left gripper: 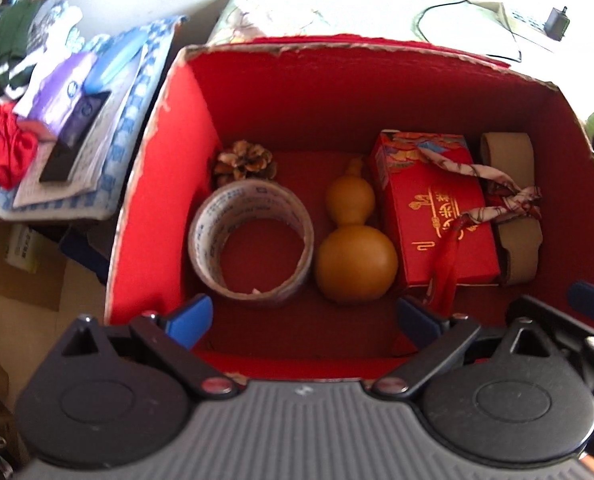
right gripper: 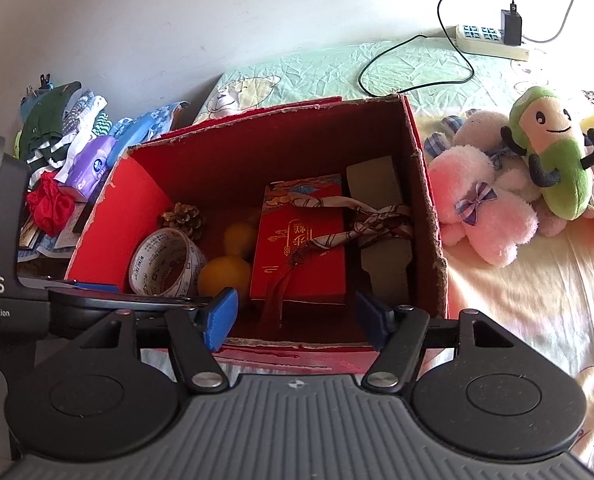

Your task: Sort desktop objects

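An open red cardboard box [left gripper: 153,160] stands on the bed, and both grippers hover over its near edge. Inside lie a tape roll [left gripper: 253,200], a pine cone [left gripper: 245,162], a tan gourd [left gripper: 355,260], a red gift box [left gripper: 437,220] with a patterned cloth strip [left gripper: 489,174] across it, and a tan cardboard piece [left gripper: 513,152]. My left gripper [left gripper: 303,320] is open with nothing between its blue fingers. My right gripper [right gripper: 297,320] is also open and empty, above the gift box [right gripper: 301,264] and next to the gourd [right gripper: 225,276].
Plush toys [right gripper: 489,216] lie on the bed right of the box. A power strip [right gripper: 489,38] with a charger and cable sits at the back. Left of the box is a heap of clothes, papers and a purple tissue pack [left gripper: 57,92].
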Motion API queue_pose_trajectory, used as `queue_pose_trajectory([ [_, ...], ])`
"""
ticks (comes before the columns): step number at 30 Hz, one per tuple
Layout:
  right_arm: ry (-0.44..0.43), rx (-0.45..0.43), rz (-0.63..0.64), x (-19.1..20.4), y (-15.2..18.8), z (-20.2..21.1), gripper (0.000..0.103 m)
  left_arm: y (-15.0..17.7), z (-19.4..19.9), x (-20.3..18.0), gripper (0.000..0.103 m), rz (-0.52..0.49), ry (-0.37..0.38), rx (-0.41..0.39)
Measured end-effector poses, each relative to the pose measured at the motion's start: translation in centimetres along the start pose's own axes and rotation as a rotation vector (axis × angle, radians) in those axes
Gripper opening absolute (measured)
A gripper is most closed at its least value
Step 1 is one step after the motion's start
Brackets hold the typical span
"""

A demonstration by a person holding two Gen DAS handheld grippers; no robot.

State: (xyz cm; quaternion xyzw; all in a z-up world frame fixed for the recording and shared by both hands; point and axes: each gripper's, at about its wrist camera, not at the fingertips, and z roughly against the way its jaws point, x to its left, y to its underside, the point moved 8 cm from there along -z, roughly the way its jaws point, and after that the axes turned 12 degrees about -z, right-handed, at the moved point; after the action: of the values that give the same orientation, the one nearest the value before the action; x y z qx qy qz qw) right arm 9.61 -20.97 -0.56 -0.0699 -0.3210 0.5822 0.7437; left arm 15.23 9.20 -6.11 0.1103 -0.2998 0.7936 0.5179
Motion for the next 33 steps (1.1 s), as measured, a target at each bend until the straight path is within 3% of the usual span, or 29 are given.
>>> queue_pose_trajectory([
  [10, 0.063, -0.027, 0.025, -0.1, -2.6, 0.2, 0.068, -2.2, 0.8, 1.0, 0.100, -0.063, -0.089, 0.051],
  [14, 0.113, 0.019, 0.017, -0.3, -3.1, -0.7, 0.068, -3.3, 0.5, 1.4, 0.100, -0.051, -0.025, 0.125],
  [17, 0.102, 0.056, 0.010, -0.1, -3.1, -1.1, 0.074, -3.7, 0.1, 1.1, 0.100, -0.069, -0.036, 0.163],
  [22, 0.131, 0.087, 0.006, -0.5, -3.1, -1.5, 0.076, -3.1, -0.2, 0.0, 0.100, -0.079, -0.008, 0.162],
  [27, 0.136, 0.104, -0.011, -1.2, -2.9, -1.7, 0.067, -2.5, -0.6, -0.6, 0.100, -0.101, -0.014, 0.147],
  [33, 0.141, 0.115, 0.003, -0.9, -2.9, -2.2, 0.066, -1.6, -1.6, -0.8, 0.099, -0.083, -0.007, 0.145],
])
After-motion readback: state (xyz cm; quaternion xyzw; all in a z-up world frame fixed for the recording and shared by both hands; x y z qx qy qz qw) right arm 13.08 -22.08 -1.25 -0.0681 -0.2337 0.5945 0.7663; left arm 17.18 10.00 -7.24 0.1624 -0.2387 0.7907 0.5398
